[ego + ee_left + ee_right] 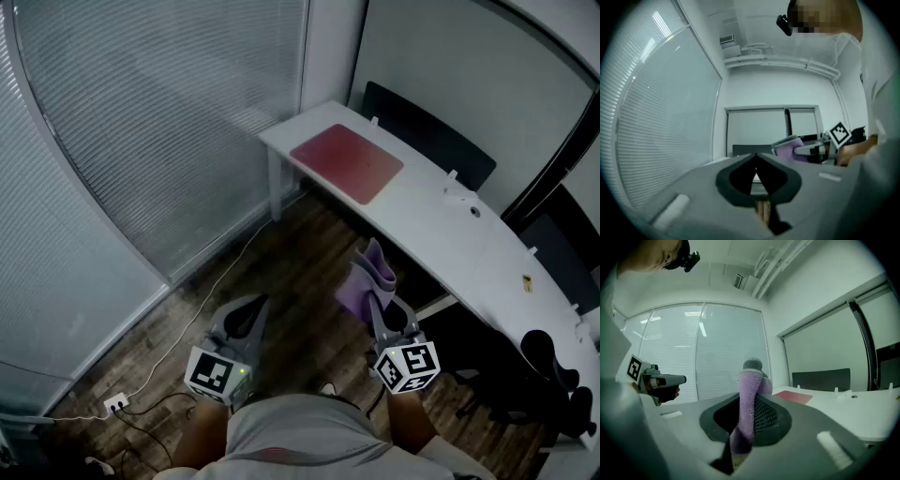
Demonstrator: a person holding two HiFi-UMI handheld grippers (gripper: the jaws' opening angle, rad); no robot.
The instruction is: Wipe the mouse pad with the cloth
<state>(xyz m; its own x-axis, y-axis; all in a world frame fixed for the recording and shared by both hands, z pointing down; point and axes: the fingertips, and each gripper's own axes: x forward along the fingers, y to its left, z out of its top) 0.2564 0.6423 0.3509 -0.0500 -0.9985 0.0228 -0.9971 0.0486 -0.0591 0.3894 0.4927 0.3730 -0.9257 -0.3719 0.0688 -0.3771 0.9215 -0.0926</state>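
**Checker:** Item one, the tongs?

**Recorder:** Your right gripper point(382, 314) is clamped on the purple cloth point(368, 278), with the fabric pinched between the jaws. Your left gripper point(246, 314) has its jaw tips closed together with nothing in them.

**Checker:** Item two, the surface and the room?

**Recorder:** A long white desk point(450, 234) stands by a white wall. A red mouse pad point(346, 162) lies flat on it near the window end. There are slatted blinds point(159, 112), a dark wood floor point(300, 272), and a white cable point(187, 323) that runs to a power strip point(115, 404).

**Checker:** Item three, the pose?

**Recorder:** You hold both grippers low in front of your body, side by side above the floor. The jaws point forward to the desk and the marker cubes are nearest you.

**Checker:** Item four, the way things lie?

**Recorder:** The cloth point(747, 404) sticks out past the jaw tips with its long axis in line with the jaws, aimed toward the desk. It is well apart from the mouse pad point(793, 397), whose long side runs along the desk's length.
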